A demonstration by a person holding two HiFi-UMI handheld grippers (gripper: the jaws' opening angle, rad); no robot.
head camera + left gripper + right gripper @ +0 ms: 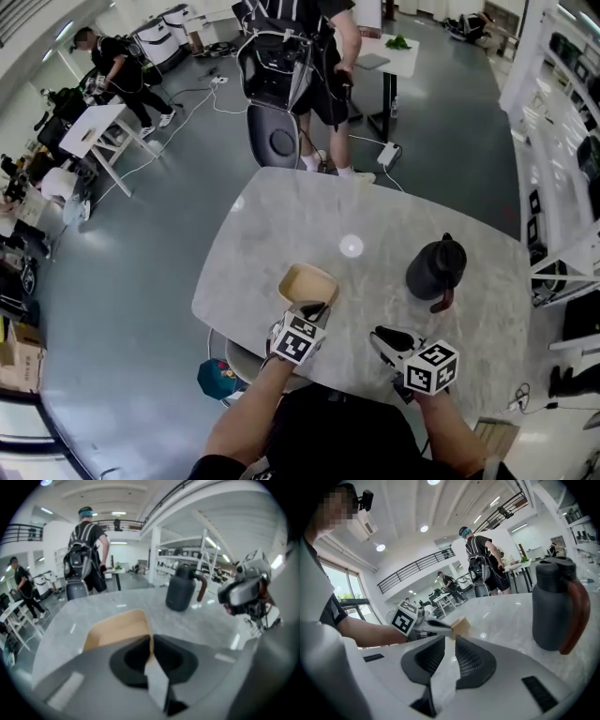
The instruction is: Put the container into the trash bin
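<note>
A tan paper container (305, 283) (117, 627) rests at the near left of the marble table (309, 225). My left gripper (317, 309) (151, 644) is shut on the container's near rim, the thin wall pinched between the two dark pads. In the right gripper view the left gripper (426, 623) holds the container (461, 625) just above the tabletop. My right gripper (380, 336) (451, 651) hovers over the table's near right part. Its jaws stand a small gap apart with nothing between them. It also shows in the left gripper view (243, 590).
A dark grey jug (436, 267) (180, 590) (553, 606) with a reddish handle stands to the right of the container. A person with a backpack (300, 56) stands beyond the table's far edge beside a chair (272, 136). A teal object (217, 379) lies on the floor under the near left edge.
</note>
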